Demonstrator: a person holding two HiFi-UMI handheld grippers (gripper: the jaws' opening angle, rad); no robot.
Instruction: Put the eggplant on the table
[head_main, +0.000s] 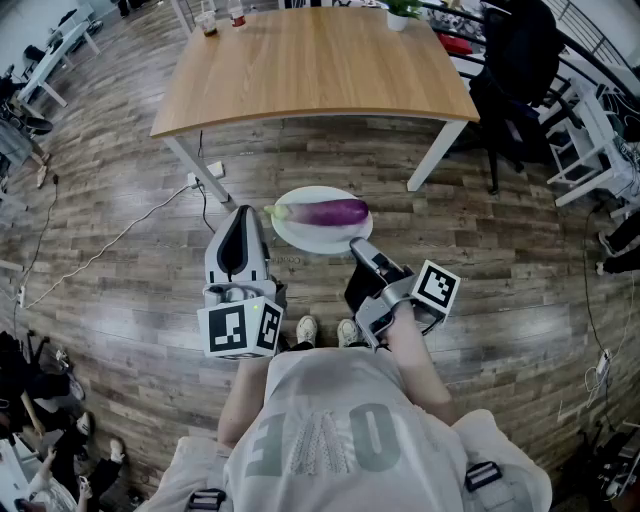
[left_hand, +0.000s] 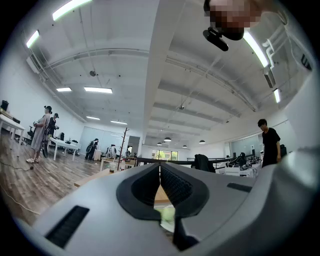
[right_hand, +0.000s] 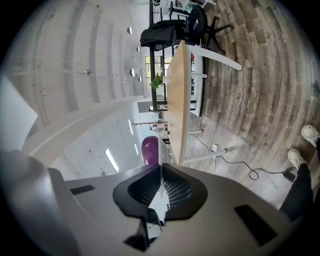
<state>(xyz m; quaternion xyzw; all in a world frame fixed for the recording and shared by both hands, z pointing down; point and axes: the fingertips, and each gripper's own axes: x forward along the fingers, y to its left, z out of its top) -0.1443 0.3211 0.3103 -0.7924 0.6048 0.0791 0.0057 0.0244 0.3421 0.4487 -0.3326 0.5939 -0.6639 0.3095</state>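
A purple eggplant (head_main: 335, 211) with a green stem lies on a white plate (head_main: 300, 235) held over the wooden floor, short of the wooden table (head_main: 310, 60). My right gripper (head_main: 355, 244), rolled on its side, is shut on the plate's near rim. In the right gripper view the plate (right_hand: 160, 155) is a thin edge between the jaws of the right gripper (right_hand: 161, 185), with the eggplant (right_hand: 149, 150) beyond. My left gripper (head_main: 243, 212) hovers beside the plate's left edge, apart from it. The left gripper (left_hand: 160, 172) has its tips together and empty, and the green stem (left_hand: 167, 215) shows below them.
The table has white legs and carries cups (head_main: 208, 22) and a potted plant (head_main: 398, 15) at its far edge. A black chair draped with clothes (head_main: 520, 60) stands at its right. A cable (head_main: 130, 235) and a power strip (head_main: 210, 172) lie on the floor. People (left_hand: 40, 132) stand far off.
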